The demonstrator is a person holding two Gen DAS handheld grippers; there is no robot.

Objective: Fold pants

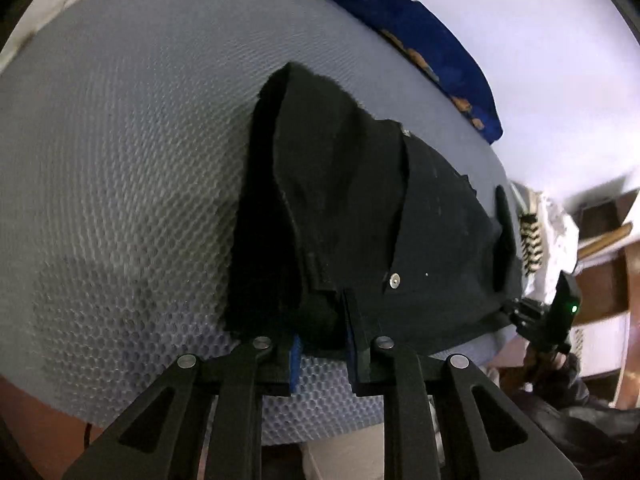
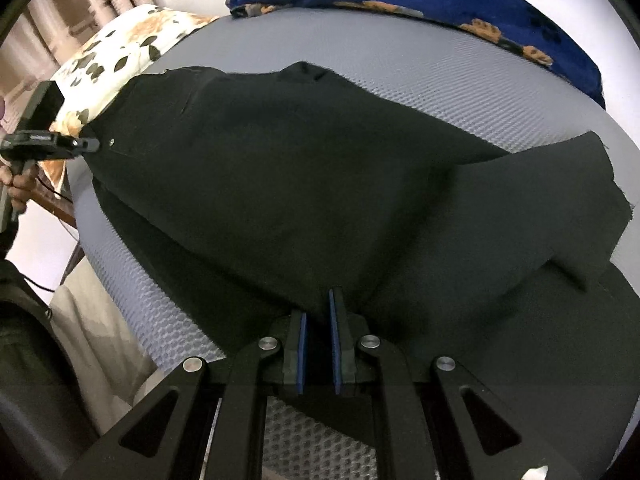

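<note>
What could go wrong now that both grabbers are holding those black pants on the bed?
The left gripper pinches only a small bunch at the edge of the pants, near the metal button, so the cloth might slip free. The pants lie close to the edge of the grey mattress, so a pull could drag them off.

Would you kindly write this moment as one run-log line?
task: fold pants | left gripper: shut on black pants at waist | right gripper: shut on pants edge | surface: grey mesh mattress
</note>
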